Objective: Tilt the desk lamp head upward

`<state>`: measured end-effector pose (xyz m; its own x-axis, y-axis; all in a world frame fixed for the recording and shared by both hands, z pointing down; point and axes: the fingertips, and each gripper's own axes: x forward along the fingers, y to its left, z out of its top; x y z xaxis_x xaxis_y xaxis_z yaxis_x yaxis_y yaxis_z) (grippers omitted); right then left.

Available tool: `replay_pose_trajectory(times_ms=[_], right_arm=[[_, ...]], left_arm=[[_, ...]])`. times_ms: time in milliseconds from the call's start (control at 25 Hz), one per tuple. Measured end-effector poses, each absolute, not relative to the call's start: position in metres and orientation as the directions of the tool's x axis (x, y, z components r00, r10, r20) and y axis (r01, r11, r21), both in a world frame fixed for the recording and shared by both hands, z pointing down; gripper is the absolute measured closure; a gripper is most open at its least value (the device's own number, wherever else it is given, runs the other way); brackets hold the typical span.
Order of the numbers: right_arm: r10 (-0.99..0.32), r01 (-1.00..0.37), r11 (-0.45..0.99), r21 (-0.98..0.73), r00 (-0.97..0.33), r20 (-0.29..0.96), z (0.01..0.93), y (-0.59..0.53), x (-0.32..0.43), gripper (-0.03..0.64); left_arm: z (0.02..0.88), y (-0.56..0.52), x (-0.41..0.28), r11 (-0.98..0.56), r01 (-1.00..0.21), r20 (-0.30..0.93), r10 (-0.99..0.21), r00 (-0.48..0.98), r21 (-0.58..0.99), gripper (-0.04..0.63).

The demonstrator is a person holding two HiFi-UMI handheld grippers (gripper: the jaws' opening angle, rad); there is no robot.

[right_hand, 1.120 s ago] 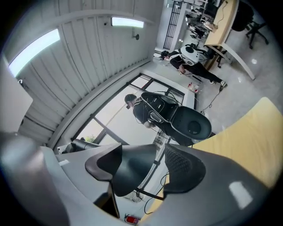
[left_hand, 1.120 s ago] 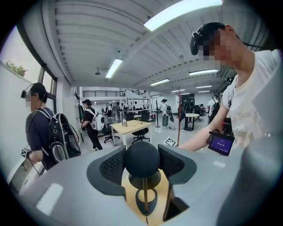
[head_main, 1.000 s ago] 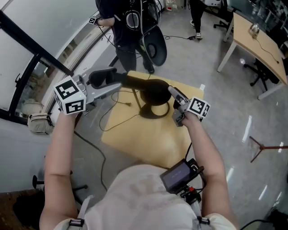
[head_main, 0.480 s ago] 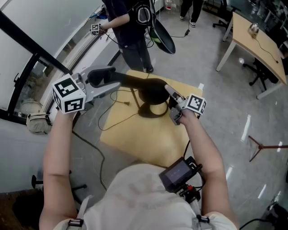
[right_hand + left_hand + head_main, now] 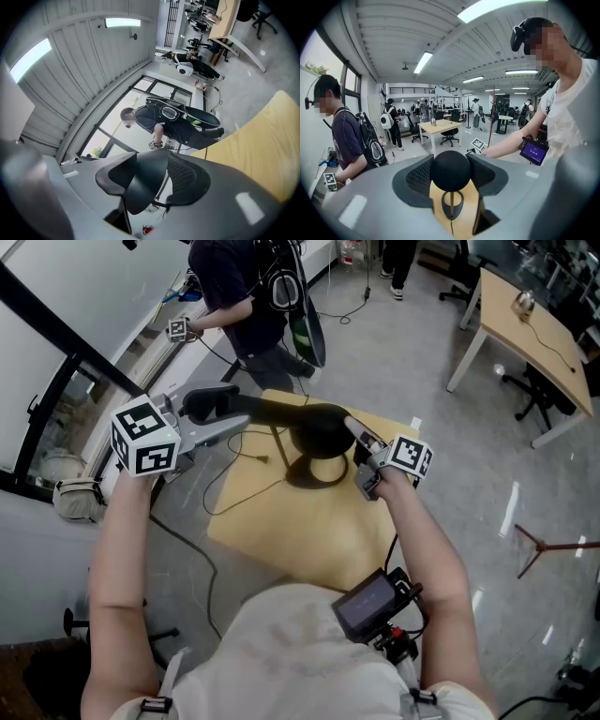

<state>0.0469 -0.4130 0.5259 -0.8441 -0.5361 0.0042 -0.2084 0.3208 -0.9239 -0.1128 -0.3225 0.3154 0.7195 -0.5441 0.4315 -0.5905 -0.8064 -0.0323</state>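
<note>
On a small wooden table [image 5: 309, 531] in an open workshop, the black desk lamp [image 5: 319, 432] stands on its ring base [image 5: 319, 472], with its lamp head [image 5: 292, 416] stretched above the tabletop between my two grippers. My left gripper [image 5: 223, 409] clamps the head's rounded rear end, which fills the gap between both pads in the left gripper view. My right gripper [image 5: 354, 433] comes in from the opposite side. Its jaws have just been closing and pinch the flared shade of the head, whose dark edge sits pressed between the pads in the right gripper view. A thin cable [image 5: 239, 486] loops across the table to the left of the base. A small screen [image 5: 370, 604] hangs at my chest. Beyond the table a person in dark clothes [image 5: 246, 296] stands by the window wall, and a pale desk [image 5: 534, 324] sits well apart at upper right.
</note>
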Motion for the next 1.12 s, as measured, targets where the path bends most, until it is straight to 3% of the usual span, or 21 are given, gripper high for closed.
replay_pose_trajectory(times_ms=[200, 360, 520, 720, 1120], right_arm=[[-0.559, -0.301, 0.319, -0.899, -0.826, 0.078, 0.517, -0.413, 0.062, 0.410], [-0.548, -0.270, 0.397, -0.877, -0.837, 0.009, 0.506, -0.417, 0.061, 0.408], [-0.573, -0.321, 0.361, -0.876, -0.817, 0.063, 0.504, -0.416, 0.071, 0.410], [-0.577, -0.323, 0.443, -0.836, -0.817, 0.011, 0.484, -0.427, 0.080, 0.417], [-0.608, -0.410, 0.479, -0.776, -0.793, 0.043, 0.457, -0.433, 0.087, 0.419]], left_arm=[[0.320, -0.320, -0.114, -0.804, -0.594, 0.441, -0.536, 0.720, -0.007, 0.373], [0.324, -0.317, -0.115, -0.808, -0.590, 0.443, -0.527, 0.725, 0.004, 0.374], [0.327, -0.316, -0.113, -0.808, -0.589, 0.450, -0.521, 0.725, 0.012, 0.374], [0.334, -0.316, -0.115, -0.804, -0.594, 0.456, -0.518, 0.724, 0.030, 0.374], [0.339, -0.317, -0.123, -0.808, -0.585, 0.439, -0.504, 0.744, 0.063, 0.374]])
